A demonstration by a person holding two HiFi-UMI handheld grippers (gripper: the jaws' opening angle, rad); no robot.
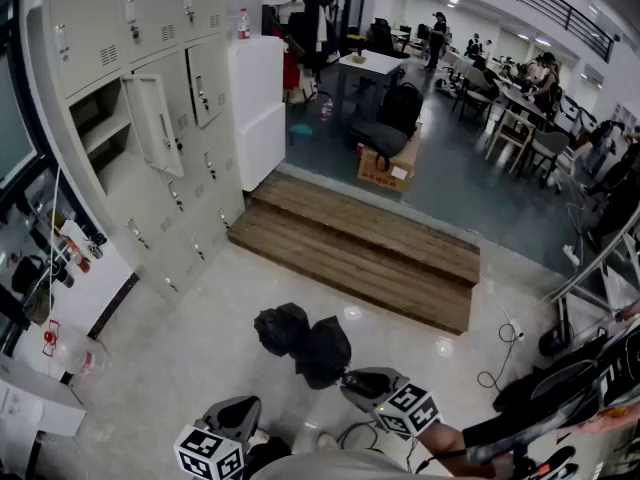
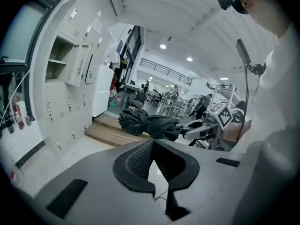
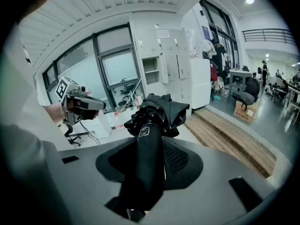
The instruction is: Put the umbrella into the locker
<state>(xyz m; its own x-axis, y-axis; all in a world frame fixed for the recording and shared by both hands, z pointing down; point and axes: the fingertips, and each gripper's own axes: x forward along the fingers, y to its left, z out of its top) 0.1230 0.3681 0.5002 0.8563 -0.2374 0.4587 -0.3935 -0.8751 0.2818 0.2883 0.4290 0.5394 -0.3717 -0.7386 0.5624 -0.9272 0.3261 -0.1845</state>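
A folded black umbrella [image 1: 300, 338] hangs over the pale floor, low in the head view. My right gripper [image 1: 348, 376] is shut on its black handle [image 3: 149, 163], and the bunched canopy [image 3: 161, 108] sticks out beyond the jaws. My left gripper [image 1: 238, 416] is to its left, apart from the umbrella, its jaws together with nothing between them [image 2: 152, 149]. From the left gripper view the umbrella [image 2: 149, 124] and the right gripper [image 2: 206, 128] show ahead. The grey locker bank has one open compartment [image 1: 100, 118] with its door [image 1: 155, 123] swung out, at the upper left.
A wooden step [image 1: 360, 243] lies ahead, leading to a lower office area with desks, chairs and people. A white cabinet [image 1: 258, 108] stands beside the lockers. A cardboard box [image 1: 385, 168] sits past the step. Cables [image 1: 495, 368] trail at the right; a water jug [image 1: 70, 353] stands at the left.
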